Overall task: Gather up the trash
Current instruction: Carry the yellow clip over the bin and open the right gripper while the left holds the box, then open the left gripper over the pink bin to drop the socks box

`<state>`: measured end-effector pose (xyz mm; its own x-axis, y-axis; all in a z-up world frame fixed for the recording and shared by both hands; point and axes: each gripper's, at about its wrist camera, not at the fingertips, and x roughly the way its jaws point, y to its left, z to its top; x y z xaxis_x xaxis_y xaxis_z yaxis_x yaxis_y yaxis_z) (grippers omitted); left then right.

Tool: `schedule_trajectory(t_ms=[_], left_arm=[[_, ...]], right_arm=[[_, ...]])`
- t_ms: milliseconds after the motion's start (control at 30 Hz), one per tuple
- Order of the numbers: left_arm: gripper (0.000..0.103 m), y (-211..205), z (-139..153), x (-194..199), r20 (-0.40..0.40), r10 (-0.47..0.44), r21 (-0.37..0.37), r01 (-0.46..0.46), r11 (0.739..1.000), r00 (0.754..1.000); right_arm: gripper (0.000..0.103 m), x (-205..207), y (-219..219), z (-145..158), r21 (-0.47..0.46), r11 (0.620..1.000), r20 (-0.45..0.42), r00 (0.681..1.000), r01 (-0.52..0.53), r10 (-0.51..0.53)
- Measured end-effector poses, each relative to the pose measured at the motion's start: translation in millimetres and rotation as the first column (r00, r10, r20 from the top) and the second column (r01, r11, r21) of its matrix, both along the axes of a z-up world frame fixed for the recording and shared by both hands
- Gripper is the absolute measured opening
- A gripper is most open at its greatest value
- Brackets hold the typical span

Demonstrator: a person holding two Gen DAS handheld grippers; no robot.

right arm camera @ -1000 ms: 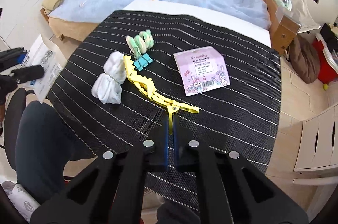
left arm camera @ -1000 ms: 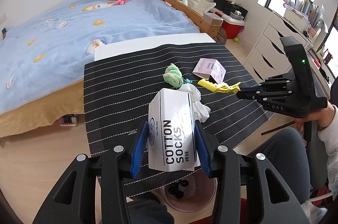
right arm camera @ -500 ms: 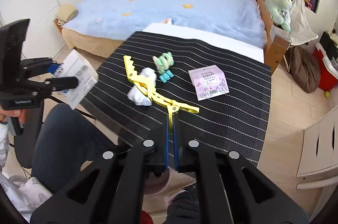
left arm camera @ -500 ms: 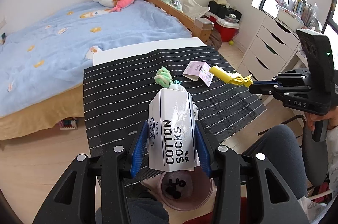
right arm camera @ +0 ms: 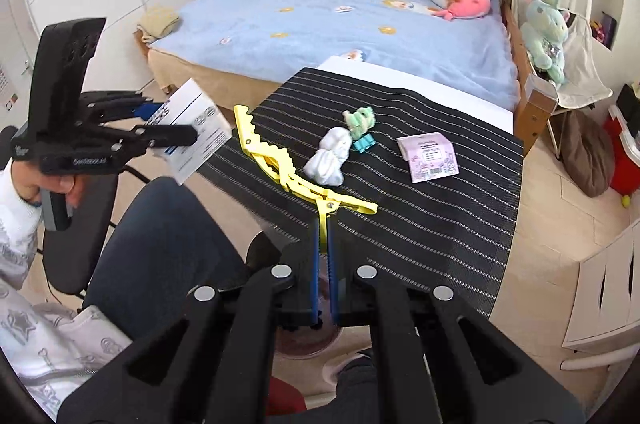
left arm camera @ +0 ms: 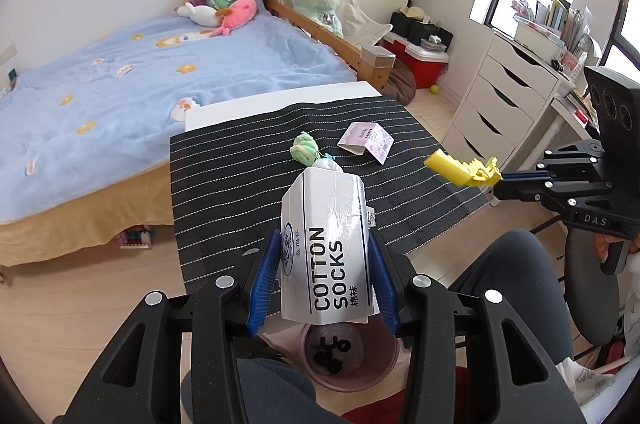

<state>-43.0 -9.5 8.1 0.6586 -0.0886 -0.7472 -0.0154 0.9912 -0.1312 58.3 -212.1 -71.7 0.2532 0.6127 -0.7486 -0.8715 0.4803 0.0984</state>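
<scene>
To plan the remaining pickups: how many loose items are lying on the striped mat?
4: green bundle, teal clip touching it, white bundle toward the near edge, pink card to the right. Smaller things may be hidden.

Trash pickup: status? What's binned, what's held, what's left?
Binned: some dark bits already lie in the pink bin. In hand: left gripper holds the sock box; right gripper holds the yellow clip. Left on the mat: white wad, green bundle, pink packet.

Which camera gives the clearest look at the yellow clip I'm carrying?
The right wrist view: the yellow clip runs lengthwise out of the right gripper, toothed jaws and both handles visible. The left wrist view shows only its foreshortened tip sticking out sideways past the striped mat.
</scene>
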Motion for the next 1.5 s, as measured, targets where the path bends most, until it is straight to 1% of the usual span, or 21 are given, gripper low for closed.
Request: schedule_trajectory(t_ms=[200,333,600,667,700,733,767,867,900,1067,1300,1500], left_arm=[[0.043,-0.8,8.3,-13.4,0.016,0.003,0.0,-0.003,1.0,1.0],[0.043,0.2,13.2,-19.3,0.028,0.008,-0.002,-0.007,1.0,1.0],[0.043,0.9,13.5,-20.8,0.035,0.01,-0.008,-0.009,1.0,0.999],[0.043,1.2,13.1,-21.5,0.036,0.008,-0.009,-0.008,1.0,0.999],[0.043,1.0,13.2,-21.6,0.035,0.009,-0.009,-0.009,1.0,0.999],[0.043,1.4,12.2,-21.1,0.033,0.01,-0.011,-0.01,1.0,0.999],[0.043,0.6,12.4,-21.5,0.032,0.009,-0.012,-0.009,1.0,0.999],[0.043,-2.5,11.7,-21.6,0.025,-0.007,-0.013,0.007,1.0,1.0],[0.043,-4.1,10.9,-21.2,0.02,-0.017,-0.016,0.017,1.0,1.0],[0.043,-10.7,8.0,-20.2,0.008,-0.056,-0.021,0.056,0.998,0.998],[0.043,-16.5,10.5,-20.4,0.012,-0.08,-0.019,0.08,0.997,0.997],[0.043,-26.5,13.2,-21.5,0.017,-0.112,-0.013,0.113,0.994,0.994]], right_arm=[[0.003,-23.9,-2.9,-2.9,-0.011,0.999,-0.015,0.999,-0.04,0.04],[0.003,-35.6,-2.9,-12.9,-0.028,0.998,-0.04,0.997,-0.063,0.062],[0.003,-47.8,3.1,-21.5,-0.04,0.993,-0.055,0.993,-0.11,0.108],[0.007,-47.0,4.5,-23.9,-0.039,0.993,-0.061,0.992,-0.115,0.112],[0.011,-46.3,5.2,-25.3,-0.041,0.993,-0.065,0.992,-0.115,0.112],[0.033,-46.2,5.2,-26.9,-0.046,0.993,-0.06,0.993,-0.107,0.104],[0.061,-45.2,4.9,-28.4,-0.044,0.994,-0.064,0.993,-0.101,0.098],[0.085,-42.1,1.5,-27.3,-0.013,0.997,-0.075,0.994,-0.082,0.08],[0.088,-40.2,1.0,-26.8,-0.011,0.998,-0.075,0.995,-0.069,0.068],[0.094,-31.8,-3.9,-22.5,0.014,1.0,-0.086,0.996,-0.025,0.026],[0.095,-25.5,-11.8,-17.2,0.04,0.999,-0.099,0.995,0.022,-0.018],[0.097,-21.3,-19.9,-5.7,0.058,0.996,-0.084,0.995,0.064,-0.059]])
